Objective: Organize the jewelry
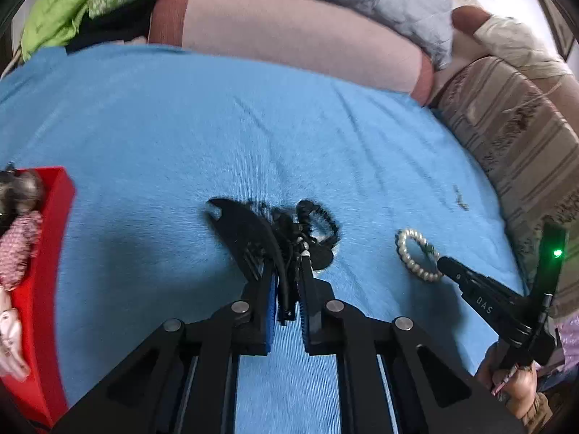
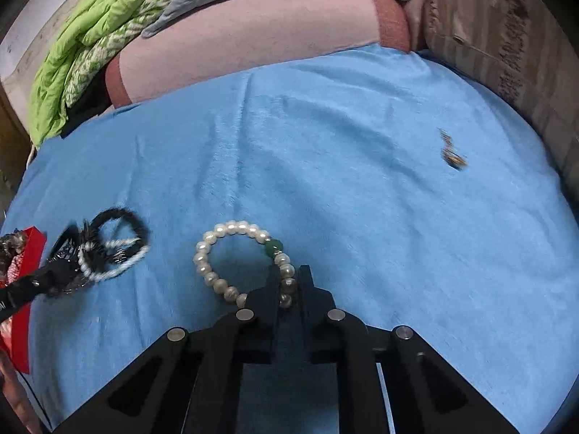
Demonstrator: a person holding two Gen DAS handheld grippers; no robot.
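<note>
My left gripper [image 1: 288, 271] is shut on a black hair accessory [image 1: 253, 231] tangled with black cord and small pearls, just above the blue cloth [image 1: 181, 126]. It also shows in the right wrist view [image 2: 101, 249]. My right gripper [image 2: 288, 275] is shut on a white pearl bracelet [image 2: 224, 253] with a green bead, which lies on the blue cloth [image 2: 362, 181]. The bracelet also shows in the left wrist view [image 1: 416, 253], at the tip of my right gripper [image 1: 443, 264]. A red box [image 1: 39, 289] holding several jewelry pieces stands at the left.
A small brown trinket [image 2: 452, 155] lies on the cloth at the far right. A pink pillow [image 1: 289, 43], grey and green bedding [image 2: 90, 54] and a striped cushion [image 1: 514, 137] border the cloth. The red box edge [image 2: 21, 325] shows at the left.
</note>
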